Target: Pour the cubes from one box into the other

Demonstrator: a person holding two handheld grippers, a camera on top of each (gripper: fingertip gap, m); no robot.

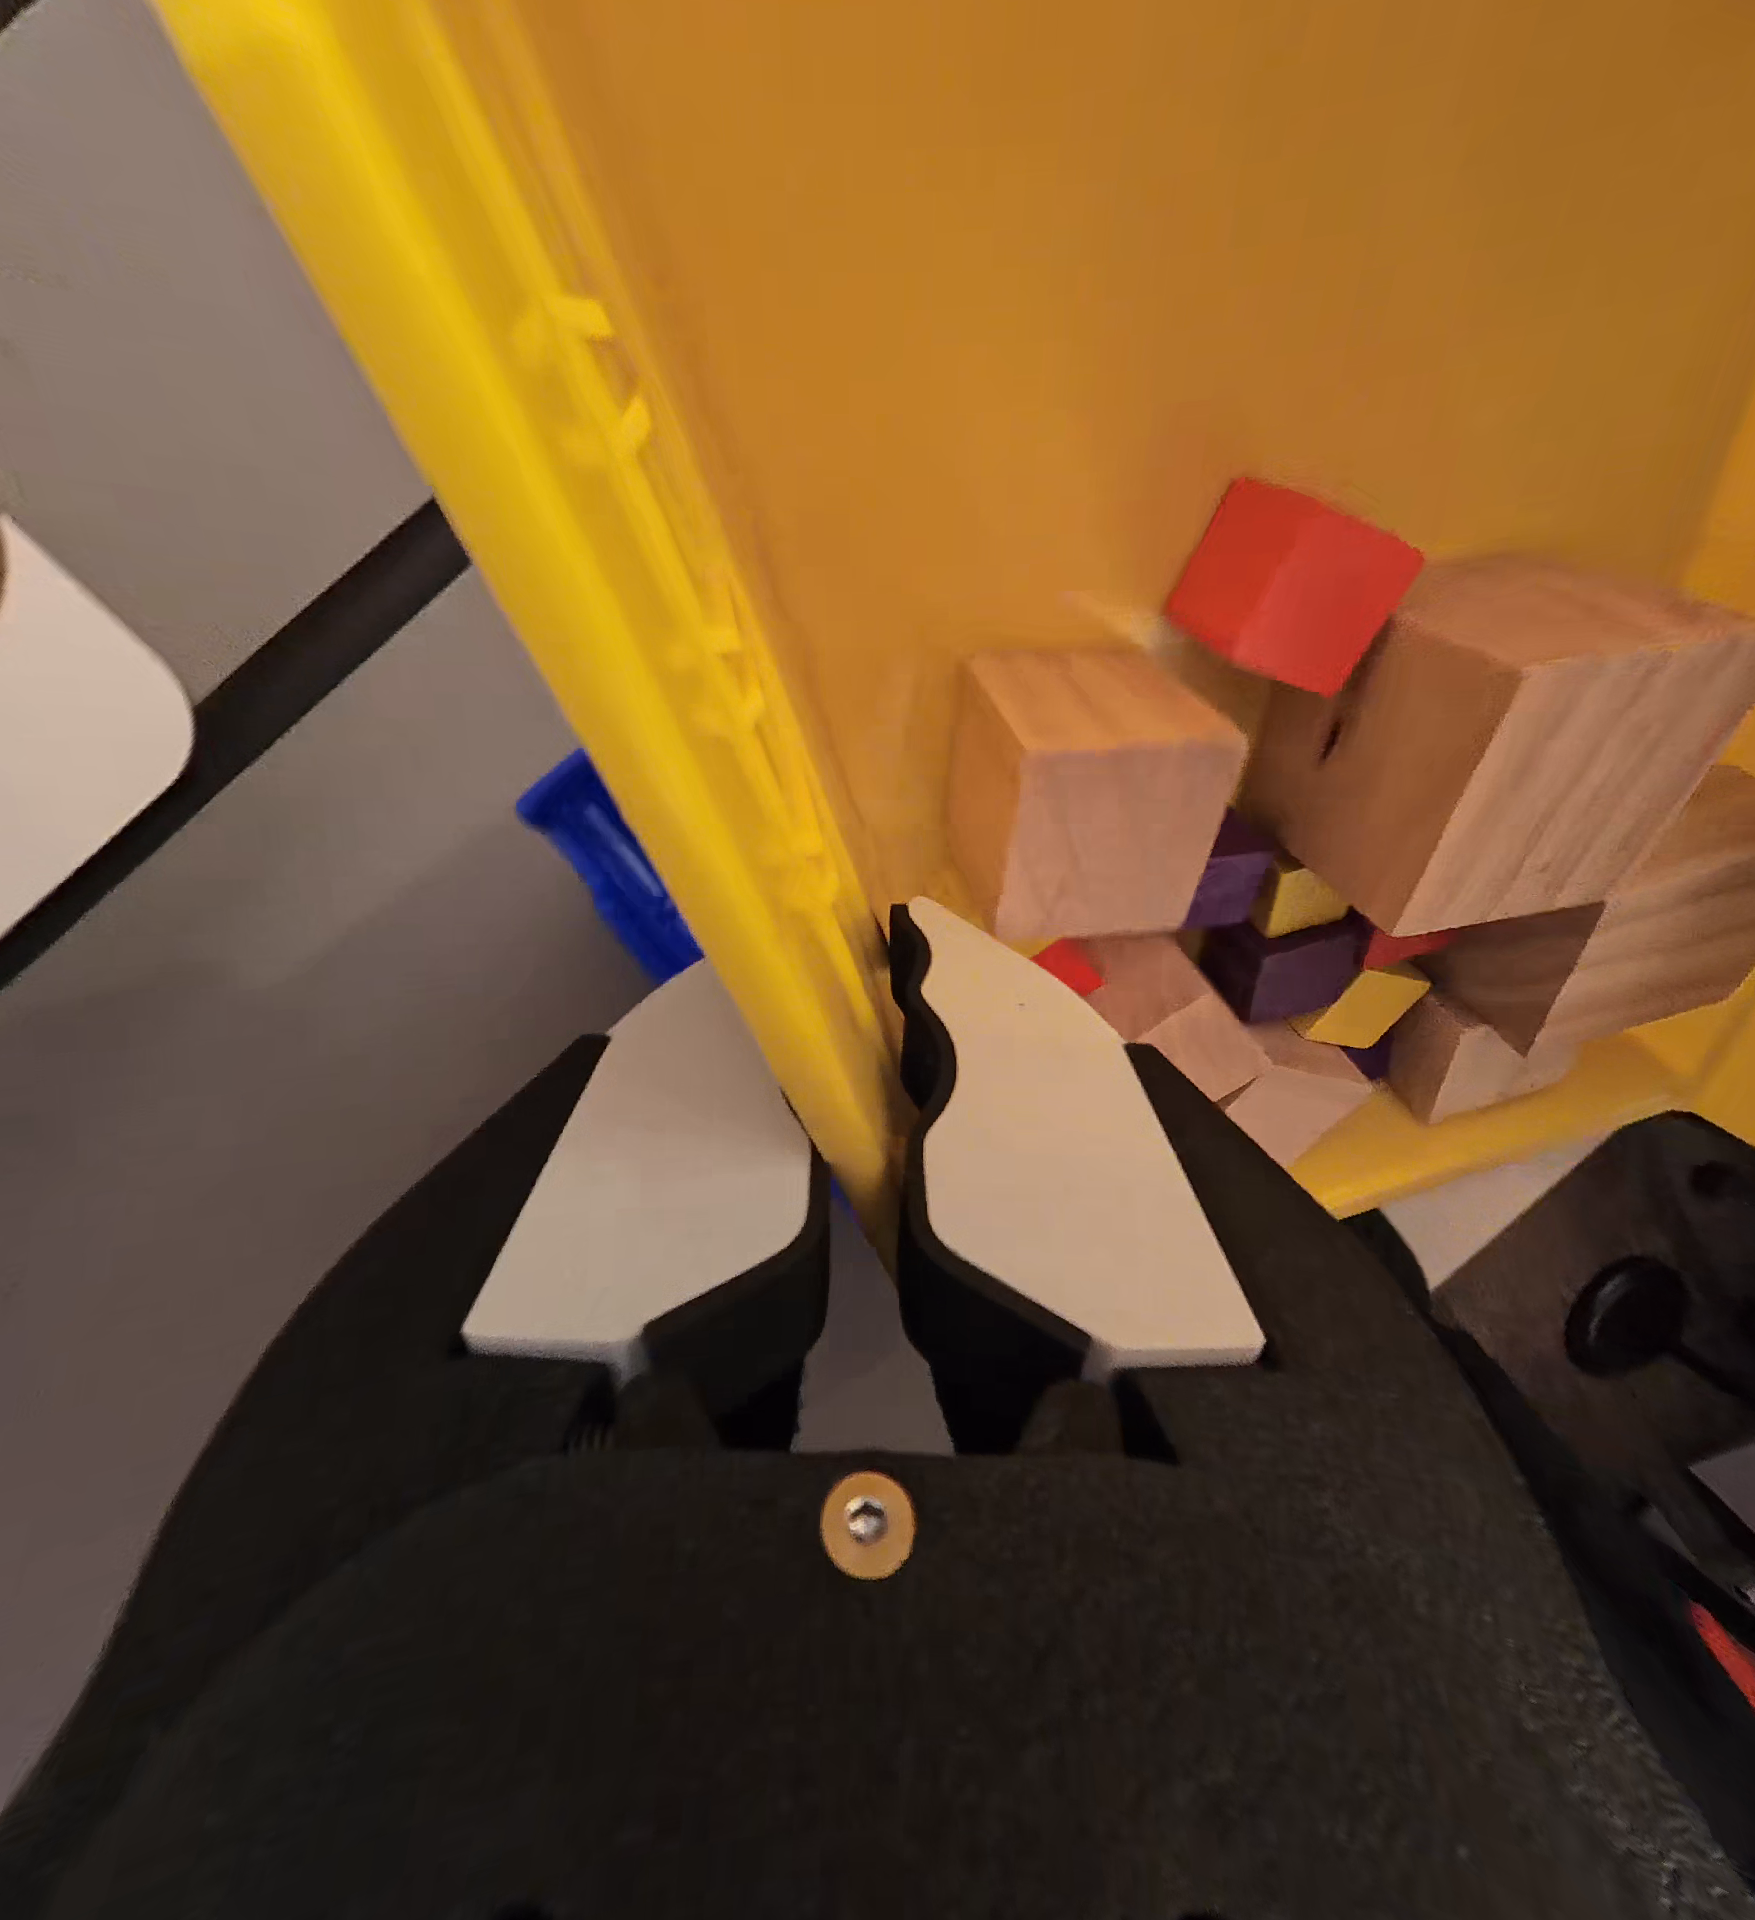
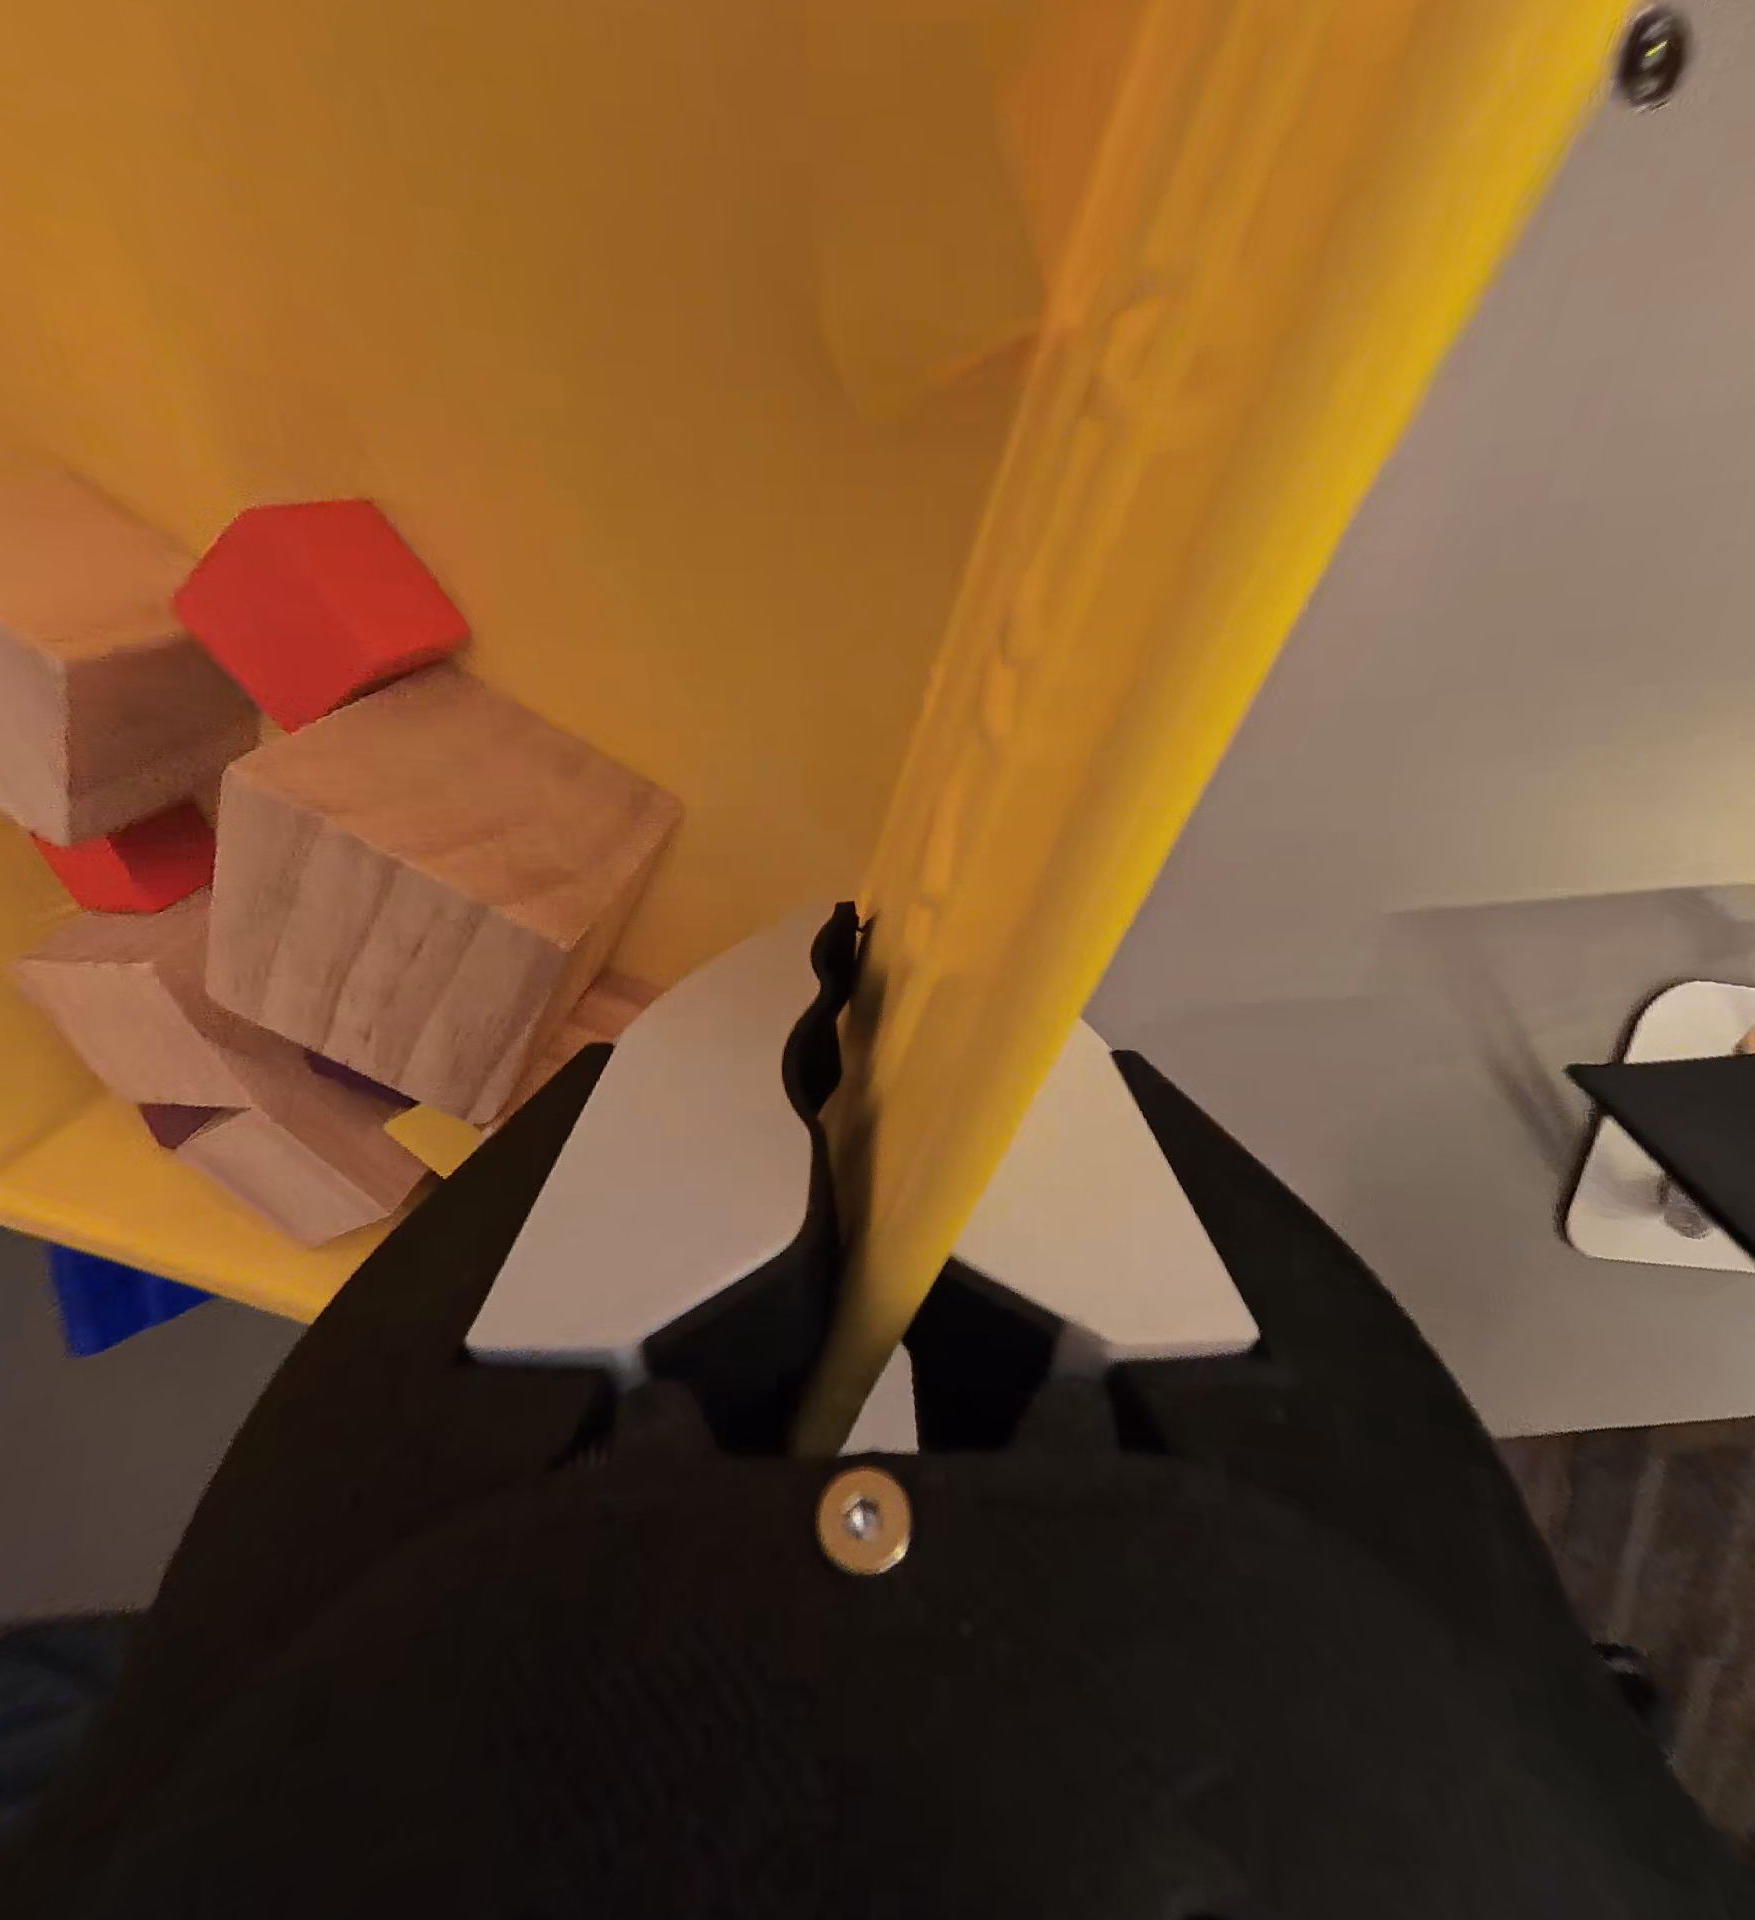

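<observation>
A yellow box (image 1: 956, 312) is lifted and tilted steeply, held by both grippers. My left gripper (image 1: 868, 997) is shut on its left side wall. My right gripper (image 2: 868, 997) is shut on its right side wall (image 2: 1112, 520). Several cubes are heaped against the box's low front edge: big plain wooden cubes (image 1: 1091, 790), a red cube (image 1: 1288, 582), and small purple and yellow ones (image 1: 1288, 966). In the right wrist view the wooden cubes (image 2: 426, 883) and red cube (image 2: 322, 608) sit at the same low edge. A blue box (image 1: 613, 862) shows partly below the yellow one, also in the right wrist view (image 2: 114, 1304).
A grey table surface (image 1: 177, 1091) lies under the boxes. A white rounded plate (image 1: 31, 748) is at the left, and another white plate (image 2: 1631, 1122) with a black panel (image 2: 1746, 1153) at the right. The right gripper's body (image 1: 1631, 1351) shows at lower right.
</observation>
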